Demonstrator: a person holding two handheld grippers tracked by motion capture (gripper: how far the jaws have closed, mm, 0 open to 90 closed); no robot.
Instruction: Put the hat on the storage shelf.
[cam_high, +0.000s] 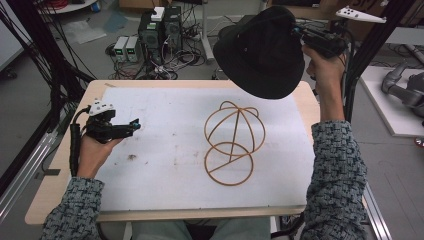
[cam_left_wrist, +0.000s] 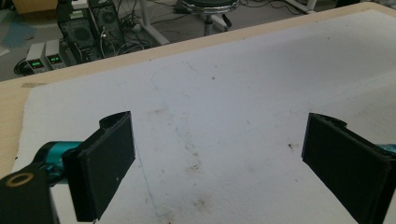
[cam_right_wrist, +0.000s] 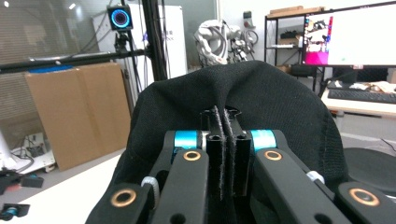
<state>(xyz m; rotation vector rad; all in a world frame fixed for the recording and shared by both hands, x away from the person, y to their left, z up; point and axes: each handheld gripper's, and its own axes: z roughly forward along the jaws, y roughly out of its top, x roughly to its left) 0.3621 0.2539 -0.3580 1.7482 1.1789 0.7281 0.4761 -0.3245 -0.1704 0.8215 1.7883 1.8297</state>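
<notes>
You are holding the black hat (cam_high: 260, 50) aloft with the right gripper (cam_high: 300, 34), its jaws pinched tight on a fold of the fabric, well above the far right part of the surface (cam_high: 65, 190). The wooden hat stand (cam_high: 232, 142) is lying on the white mat (cam_high: 165, 150), bare, below and nearer to you than the hat. Your left gripper (cam_high: 134, 125) is resting low at the left of the mat, its jaws standing wide with nothing between them. The lift appears done; what seems to be remaining is bringing the hat down over the domed frame and letting it go, or else carrying it clear.
</notes>
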